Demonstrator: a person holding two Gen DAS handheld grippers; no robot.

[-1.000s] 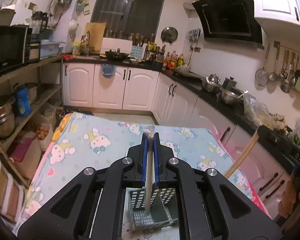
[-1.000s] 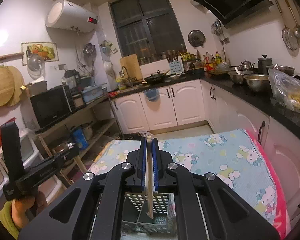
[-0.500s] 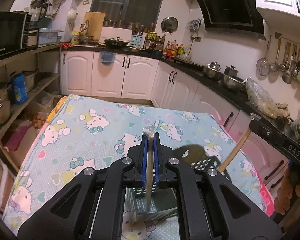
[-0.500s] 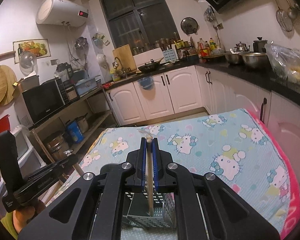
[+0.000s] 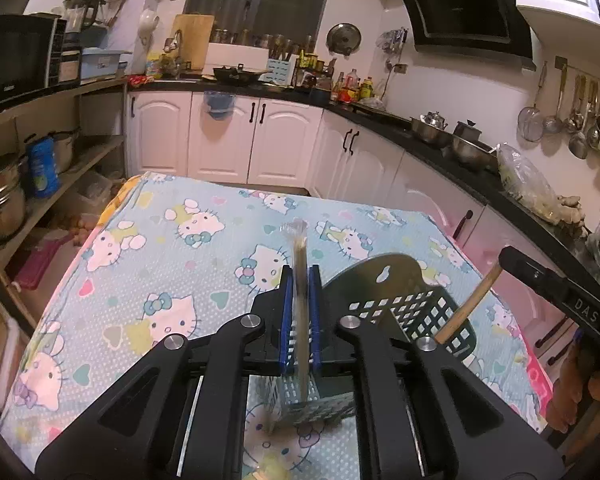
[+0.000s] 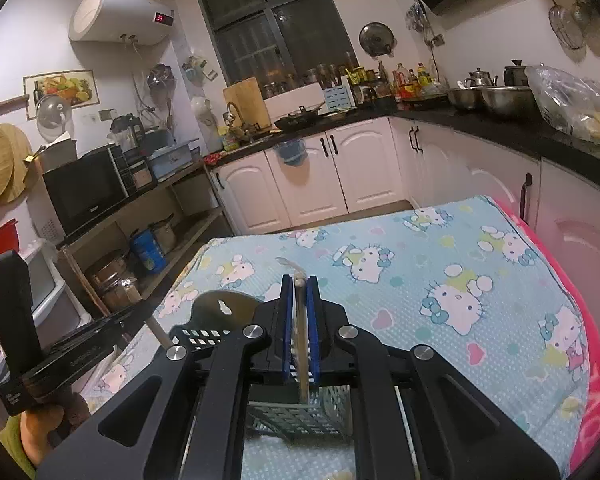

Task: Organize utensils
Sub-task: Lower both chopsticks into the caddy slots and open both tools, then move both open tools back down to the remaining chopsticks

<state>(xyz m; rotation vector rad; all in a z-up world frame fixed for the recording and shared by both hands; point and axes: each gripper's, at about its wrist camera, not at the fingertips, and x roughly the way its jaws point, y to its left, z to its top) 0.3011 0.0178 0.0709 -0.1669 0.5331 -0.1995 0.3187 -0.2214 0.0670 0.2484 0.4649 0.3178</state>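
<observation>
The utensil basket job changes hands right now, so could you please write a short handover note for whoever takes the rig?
Left hand-held gripper: shut on a wrapped chopstick pair, held upright above the dark utensil basket.
Right hand-held gripper: shut on a second wrapped chopstick pair, lower end over the same basket.
The basket stands on the Hello Kitty tablecloth.
Done: both pairs picked up and brought over the basket.
Left: lower each pair into a basket compartment, then open. I cannot tell whether either tip is inside yet, or what the basket already holds.
</observation>
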